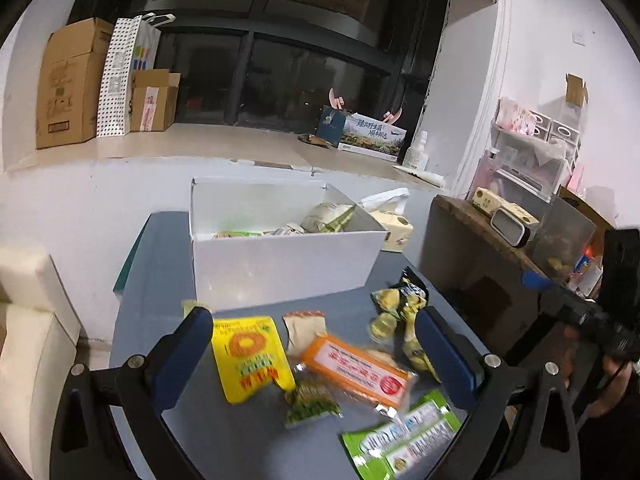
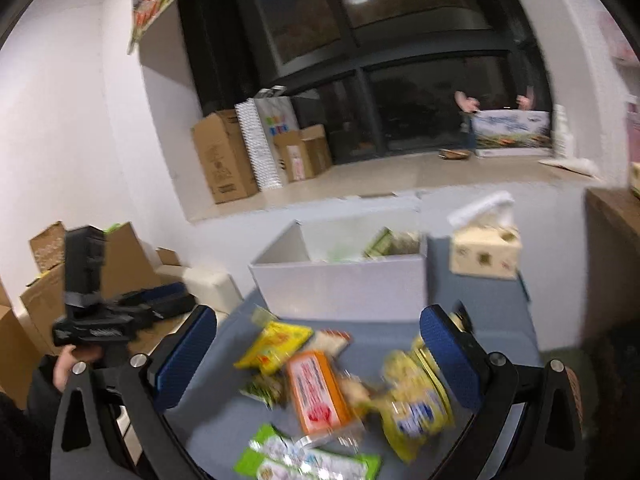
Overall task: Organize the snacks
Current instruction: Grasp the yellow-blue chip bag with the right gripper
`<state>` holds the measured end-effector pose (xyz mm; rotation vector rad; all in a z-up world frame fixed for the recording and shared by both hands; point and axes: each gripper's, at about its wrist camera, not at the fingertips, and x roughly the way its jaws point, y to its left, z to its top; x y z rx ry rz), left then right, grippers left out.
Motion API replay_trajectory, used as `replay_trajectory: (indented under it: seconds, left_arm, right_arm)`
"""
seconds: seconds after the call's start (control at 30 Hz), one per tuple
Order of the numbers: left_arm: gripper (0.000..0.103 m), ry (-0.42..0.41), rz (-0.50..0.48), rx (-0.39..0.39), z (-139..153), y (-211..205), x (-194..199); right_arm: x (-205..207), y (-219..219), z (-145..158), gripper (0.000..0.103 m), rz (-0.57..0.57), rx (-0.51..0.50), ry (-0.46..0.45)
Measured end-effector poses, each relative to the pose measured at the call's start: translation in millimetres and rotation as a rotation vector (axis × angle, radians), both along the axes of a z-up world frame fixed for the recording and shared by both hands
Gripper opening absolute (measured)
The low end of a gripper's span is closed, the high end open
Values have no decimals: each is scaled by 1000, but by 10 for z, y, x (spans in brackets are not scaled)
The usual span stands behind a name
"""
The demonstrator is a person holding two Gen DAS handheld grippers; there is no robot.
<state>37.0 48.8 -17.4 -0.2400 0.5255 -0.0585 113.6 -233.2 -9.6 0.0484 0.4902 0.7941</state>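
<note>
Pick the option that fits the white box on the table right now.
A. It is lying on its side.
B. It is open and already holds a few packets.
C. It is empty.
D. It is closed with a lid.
B: the white box stands upright and open-topped behind the loose snacks, and some packets show inside it over the far rim.

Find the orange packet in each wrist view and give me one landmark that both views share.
Left wrist view: the orange packet lies low in the middle, between the open fingers, right of the yellow packet.
Right wrist view: the orange packet lies low in the middle, ahead of the green packet.
Shared landmark: the white box on the table behind the packets.
</note>
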Motion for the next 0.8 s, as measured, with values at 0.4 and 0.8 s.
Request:
replay_trajectory:
  seconds: [0.4, 0.8]
  left_arm:
    - [103, 33, -14, 88, -43, -243, -233]
    - [103, 61, -25, 67, -162, -256, -194]
  right_arm:
    - [-71, -458, -287, 103, -120, -9, 73]
    - [250, -346, -727, 103, -114, -139, 206]
